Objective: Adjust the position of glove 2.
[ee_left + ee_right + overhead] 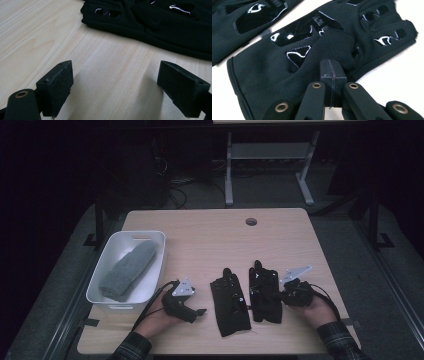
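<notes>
Two black gloves lie side by side on the wooden table (200,240), the left glove (230,306) and the right glove (265,292). My left gripper (200,312) rests just left of the left glove; in the left gripper view it (122,87) is open over bare wood, with that glove (155,27) ahead of the pads. My right gripper (277,295) is at the right glove's right edge. In the right gripper view its pads (332,72) are pressed together, tips against the glove (287,75) near the thumb. The other glove (237,37) lies beyond.
A white bin (100,270) stands at the table's left edge with a grey folded cloth (127,270) inside. A cable hole (251,221) sits near the far edge. Beyond the table are a desk frame and cables on the floor.
</notes>
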`<state>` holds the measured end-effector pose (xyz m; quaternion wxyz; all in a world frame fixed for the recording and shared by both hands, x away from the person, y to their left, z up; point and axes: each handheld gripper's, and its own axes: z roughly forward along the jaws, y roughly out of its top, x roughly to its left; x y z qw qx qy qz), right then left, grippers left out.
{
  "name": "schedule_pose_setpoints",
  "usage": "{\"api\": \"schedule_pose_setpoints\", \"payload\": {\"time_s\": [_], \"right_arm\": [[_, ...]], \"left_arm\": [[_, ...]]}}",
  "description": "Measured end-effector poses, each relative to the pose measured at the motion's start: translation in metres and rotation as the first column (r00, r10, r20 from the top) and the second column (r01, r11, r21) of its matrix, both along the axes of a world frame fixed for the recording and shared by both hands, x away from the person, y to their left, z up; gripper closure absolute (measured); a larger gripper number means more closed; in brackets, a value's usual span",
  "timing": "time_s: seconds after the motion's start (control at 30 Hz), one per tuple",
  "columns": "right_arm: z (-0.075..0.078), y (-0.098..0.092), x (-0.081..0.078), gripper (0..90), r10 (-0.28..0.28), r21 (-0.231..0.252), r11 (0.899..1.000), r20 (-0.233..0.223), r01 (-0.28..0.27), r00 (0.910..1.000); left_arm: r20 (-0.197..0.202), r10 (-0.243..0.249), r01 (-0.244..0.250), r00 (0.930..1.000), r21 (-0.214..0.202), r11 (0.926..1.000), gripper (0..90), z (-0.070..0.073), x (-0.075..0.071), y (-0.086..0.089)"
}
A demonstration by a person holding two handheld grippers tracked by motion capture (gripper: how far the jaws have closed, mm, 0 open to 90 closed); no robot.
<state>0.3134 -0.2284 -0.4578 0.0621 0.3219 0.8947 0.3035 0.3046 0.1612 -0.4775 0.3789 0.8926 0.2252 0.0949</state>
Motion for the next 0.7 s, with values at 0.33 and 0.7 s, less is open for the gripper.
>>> {"api": "schedule_pose_setpoints", "payload": {"time_s": [0.33,0.7], "right_arm": [[0.000,0.010,-0.011,90.0,0.071,0.006,0.997,-0.011,-0.071,0.9974],[0.007,-0.008,0.002,90.0,-0.048,0.041,0.998,0.049,0.046,0.9976]], "left_arm": [[-0.027,0.037,-0.035,0.9990,0.051,0.9981,28.2,0.009,0.001,-0.007],[-0.030,-0.021,0.021,0.9993,0.005,0.9998,76.8,0.022,0.001,-0.030]]}}
